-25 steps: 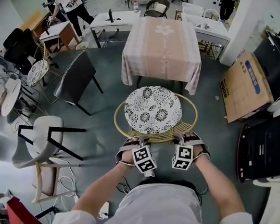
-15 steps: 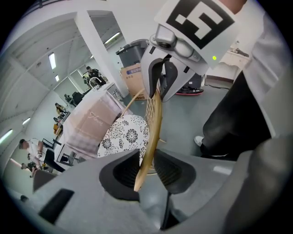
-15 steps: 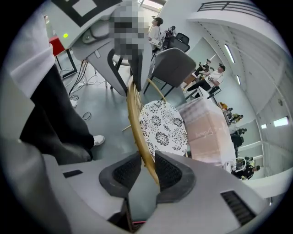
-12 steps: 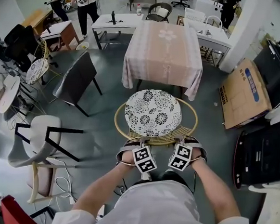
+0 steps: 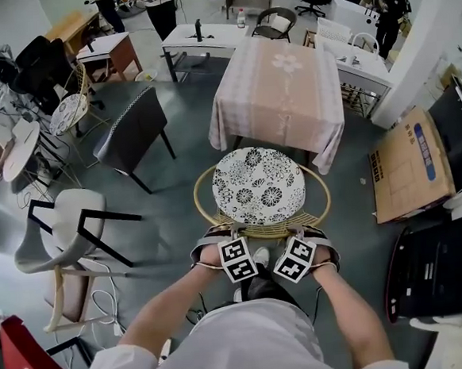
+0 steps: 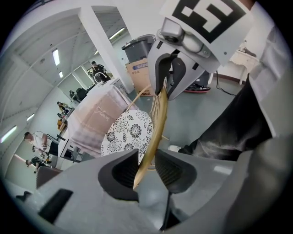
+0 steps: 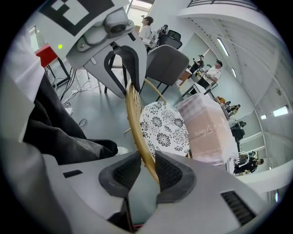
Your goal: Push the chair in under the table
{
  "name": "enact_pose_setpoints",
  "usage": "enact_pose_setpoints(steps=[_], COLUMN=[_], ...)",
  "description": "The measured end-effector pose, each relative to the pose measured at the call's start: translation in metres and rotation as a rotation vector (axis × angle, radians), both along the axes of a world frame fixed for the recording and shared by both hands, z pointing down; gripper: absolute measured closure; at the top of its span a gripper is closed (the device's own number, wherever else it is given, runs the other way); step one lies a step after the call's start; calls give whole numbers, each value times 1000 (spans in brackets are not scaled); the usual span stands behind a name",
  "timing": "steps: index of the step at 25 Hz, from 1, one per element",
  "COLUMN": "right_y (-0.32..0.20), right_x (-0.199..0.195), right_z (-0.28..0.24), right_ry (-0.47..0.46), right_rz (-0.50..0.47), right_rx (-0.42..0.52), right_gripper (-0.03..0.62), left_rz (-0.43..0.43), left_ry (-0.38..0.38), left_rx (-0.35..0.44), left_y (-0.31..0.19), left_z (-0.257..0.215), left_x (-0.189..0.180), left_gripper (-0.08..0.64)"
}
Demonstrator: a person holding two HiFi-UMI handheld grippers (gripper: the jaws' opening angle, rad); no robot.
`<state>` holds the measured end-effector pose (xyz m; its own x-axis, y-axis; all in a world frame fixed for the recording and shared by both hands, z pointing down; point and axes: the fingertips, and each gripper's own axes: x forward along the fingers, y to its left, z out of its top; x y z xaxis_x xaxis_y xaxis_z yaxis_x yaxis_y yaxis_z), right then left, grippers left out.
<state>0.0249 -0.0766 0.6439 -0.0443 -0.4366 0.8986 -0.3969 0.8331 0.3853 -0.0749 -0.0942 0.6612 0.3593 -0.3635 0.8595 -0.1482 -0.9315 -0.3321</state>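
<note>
The round rattan chair with a black-and-white flowered cushion stands in front of me, its far edge at the hem of the table under a pink cloth. Both grippers are at the chair's curved back rim. My left gripper has the rim between its jaws, which are opening; a gap shows beside the left pad. My right gripper is shut on the same rim. In the gripper views, left gripper and right gripper each face the cushion and table.
A dark chair stands to the left of the table, and a pale chair lies tipped over at the near left. A cardboard box and black cases line the right. White desks and people fill the back.
The chair and both grippers have moved forward towards the table; the cushion's far edge now meets the cloth's hem. A shoe has come into view between my arms.
</note>
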Motion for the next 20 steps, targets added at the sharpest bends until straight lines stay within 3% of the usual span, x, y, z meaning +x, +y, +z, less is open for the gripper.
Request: enact_pose_setpoints(steps=[20], right_y=[-98], right_x=[8], right_z=[0], right_ry=[-26], right_rz=[20], right_rx=[4], right_gripper=[512], left_rz=[-15], left_ry=[-43], left_rx=[25], left_y=[-113], left_z=[1], left_x=[9], left_gripper=[438])
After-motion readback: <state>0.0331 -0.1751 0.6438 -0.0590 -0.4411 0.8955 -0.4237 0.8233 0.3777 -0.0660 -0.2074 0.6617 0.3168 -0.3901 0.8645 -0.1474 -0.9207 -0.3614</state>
